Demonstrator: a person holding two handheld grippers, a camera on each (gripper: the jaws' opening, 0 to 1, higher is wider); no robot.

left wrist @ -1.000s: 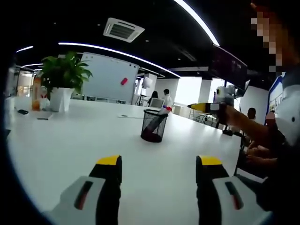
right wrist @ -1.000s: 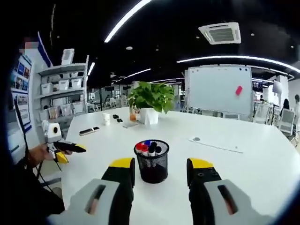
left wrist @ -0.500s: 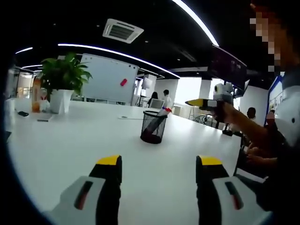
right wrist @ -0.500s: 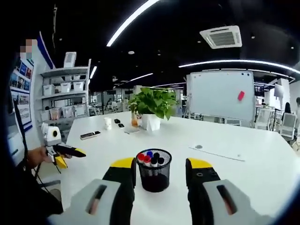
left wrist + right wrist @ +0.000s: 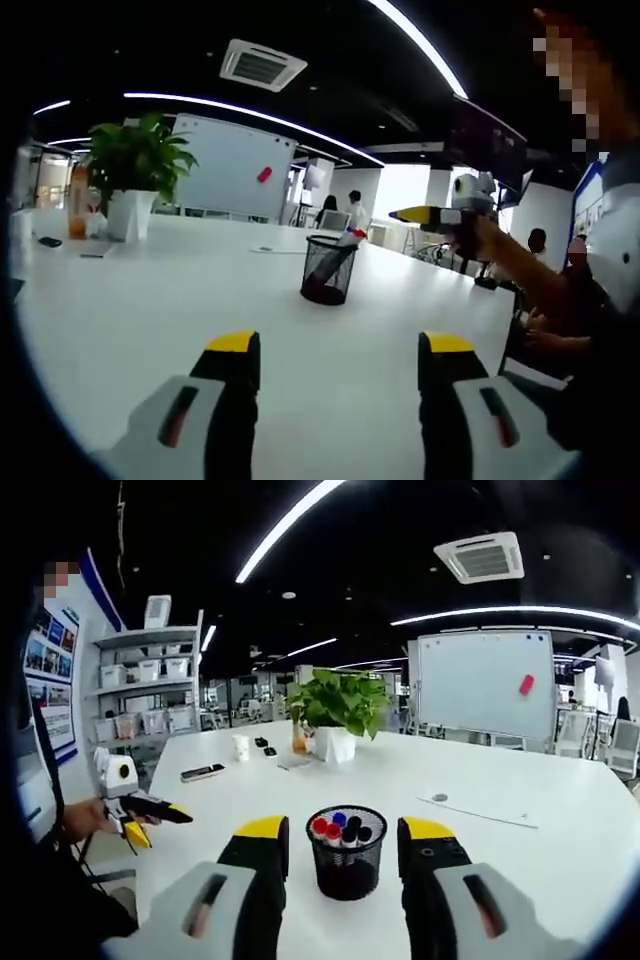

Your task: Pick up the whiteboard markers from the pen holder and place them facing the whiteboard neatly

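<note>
Right gripper view: right tool (image 5: 343, 842) jaws wide, flanking pen holder (image 5: 347, 852) on bench (image 5: 520, 850).
Markers (image 5: 340, 828): all in holder, none placed.
Left tool (image 5: 338, 362): wide, empty, well back.
Progress: nil; all picks, placing toward whiteboard (image 5: 484, 684) left.

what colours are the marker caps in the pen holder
Red, blue and black caps stand in the black mesh pen holder; clearest in the right gripper view.
</note>
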